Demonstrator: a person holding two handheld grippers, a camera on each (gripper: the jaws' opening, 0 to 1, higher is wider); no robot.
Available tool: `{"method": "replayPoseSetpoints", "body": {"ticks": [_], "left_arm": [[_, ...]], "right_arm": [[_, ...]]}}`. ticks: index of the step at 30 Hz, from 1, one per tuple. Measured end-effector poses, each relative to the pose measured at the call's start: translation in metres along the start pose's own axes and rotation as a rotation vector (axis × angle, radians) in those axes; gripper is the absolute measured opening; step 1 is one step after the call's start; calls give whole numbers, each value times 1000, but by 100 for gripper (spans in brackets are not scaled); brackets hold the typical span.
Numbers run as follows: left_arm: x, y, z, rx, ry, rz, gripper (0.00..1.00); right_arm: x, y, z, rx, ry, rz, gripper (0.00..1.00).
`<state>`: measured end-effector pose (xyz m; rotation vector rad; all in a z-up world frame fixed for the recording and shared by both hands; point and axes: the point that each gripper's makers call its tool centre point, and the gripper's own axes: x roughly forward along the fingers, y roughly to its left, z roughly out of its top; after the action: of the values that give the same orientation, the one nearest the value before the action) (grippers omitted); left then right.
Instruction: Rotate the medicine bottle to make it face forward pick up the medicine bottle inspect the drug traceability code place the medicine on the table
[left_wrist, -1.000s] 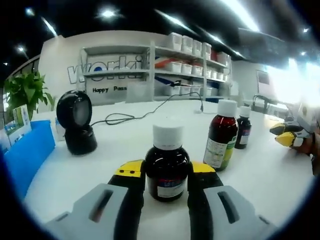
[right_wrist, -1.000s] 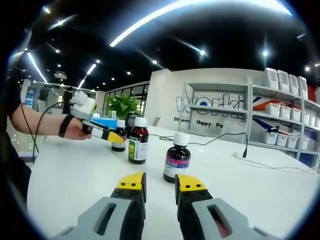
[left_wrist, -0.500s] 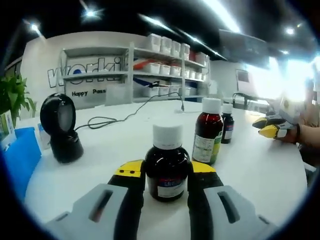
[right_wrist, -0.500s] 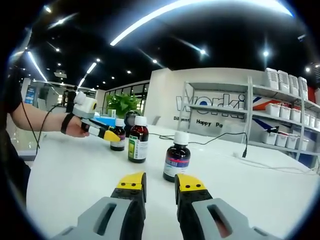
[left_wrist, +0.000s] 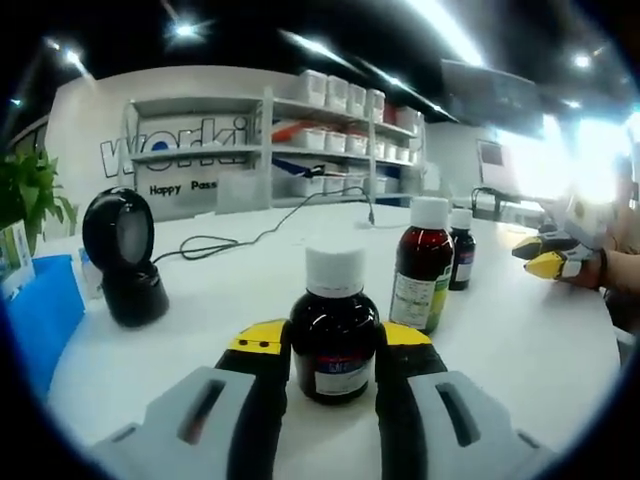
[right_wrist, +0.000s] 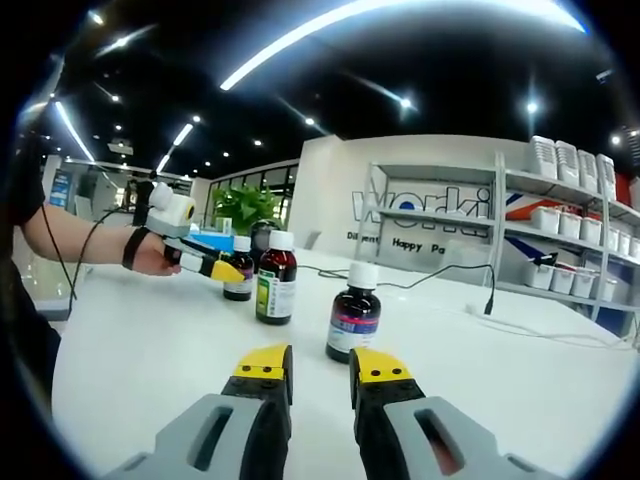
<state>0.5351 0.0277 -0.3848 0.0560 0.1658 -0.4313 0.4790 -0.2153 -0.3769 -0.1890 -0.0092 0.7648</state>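
Note:
A dark medicine bottle (left_wrist: 335, 330) with a white cap and a white label stands upright between my left gripper's (left_wrist: 335, 340) jaws, which press on both of its sides just above the white table (left_wrist: 230, 290). My right gripper (left_wrist: 545, 262) shows far right in a person's hand. In the right gripper view, a similar dark bottle (right_wrist: 352, 320) stands on the table a short way ahead of my right gripper (right_wrist: 320, 370), whose jaws hold a narrow gap with nothing in it. My left gripper (right_wrist: 225, 270) comes in from the left, its yellow tips beside a small bottle (right_wrist: 238, 275).
A tall brown bottle (left_wrist: 420, 265) with a green and white label and a small dark bottle (left_wrist: 461, 255) stand to the right. A black round scanner (left_wrist: 125, 255) with its cable (left_wrist: 250, 235), a blue box (left_wrist: 40, 310) and a plant (left_wrist: 30, 190) are left. Shelves (left_wrist: 340, 100) line the back wall.
The left gripper view has swung a little, with the bottle staying fixed between the jaws. The right gripper view has held still; the hand at its left barely shifted.

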Motion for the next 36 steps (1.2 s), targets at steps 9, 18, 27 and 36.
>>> {"method": "replayPoseSetpoints", "body": {"ticks": [9, 18, 27, 36], "left_arm": [[-1, 2, 0, -3, -4, 9, 25], [-6, -2, 5, 9, -30, 17, 32], [-32, -7, 14, -24, -67, 48, 34], [-66, 12, 34, -64, -153, 151, 33]], "right_arm": [[0, 0, 0, 2, -1, 2, 18], [0, 0, 1, 4, -4, 4, 18], [0, 1, 1, 7, -7, 7, 18], [0, 0, 1, 9, -7, 8, 19]]}}
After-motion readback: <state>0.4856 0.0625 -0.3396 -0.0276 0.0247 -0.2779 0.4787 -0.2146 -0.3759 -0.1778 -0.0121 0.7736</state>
